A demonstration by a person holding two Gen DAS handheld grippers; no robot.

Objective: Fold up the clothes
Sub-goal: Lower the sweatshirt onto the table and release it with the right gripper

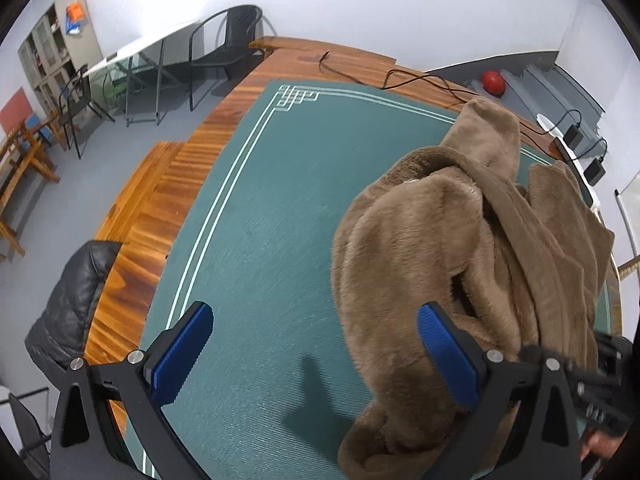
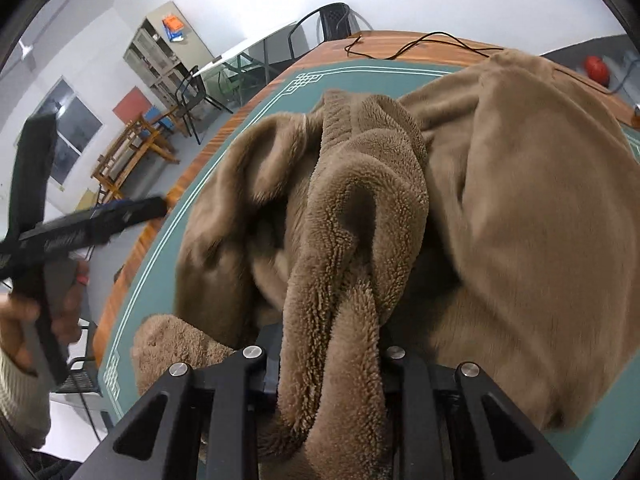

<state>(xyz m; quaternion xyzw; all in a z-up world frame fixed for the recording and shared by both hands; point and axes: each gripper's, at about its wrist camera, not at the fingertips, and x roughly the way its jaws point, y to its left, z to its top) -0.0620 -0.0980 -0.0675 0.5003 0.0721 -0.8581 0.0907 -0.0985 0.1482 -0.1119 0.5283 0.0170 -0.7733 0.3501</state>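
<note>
Fleece fold bunched between the right gripper (image 2: pixel 330 364) fingers, pinched firmly; the brown fleece robe (image 2: pixel 500 220) lies heaped on the green-matted counter (image 1: pixel 260 220). Left gripper (image 1: pixel 316 352) hangs wide open, empty. Best lift gently, letting the garment hang free to find its edges.

Both tools have black angular frames with silver screw heads, the left tool (image 1: pixel 314 354) bears ribbed blue pads (image 1: pixel 182 354), and a cream knitted sleeve (image 2: pixel 18 398) covers the left wrist.

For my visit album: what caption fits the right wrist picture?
Right gripper clamps a fold of the brown fleece garment heaped on the green table mat.
</note>
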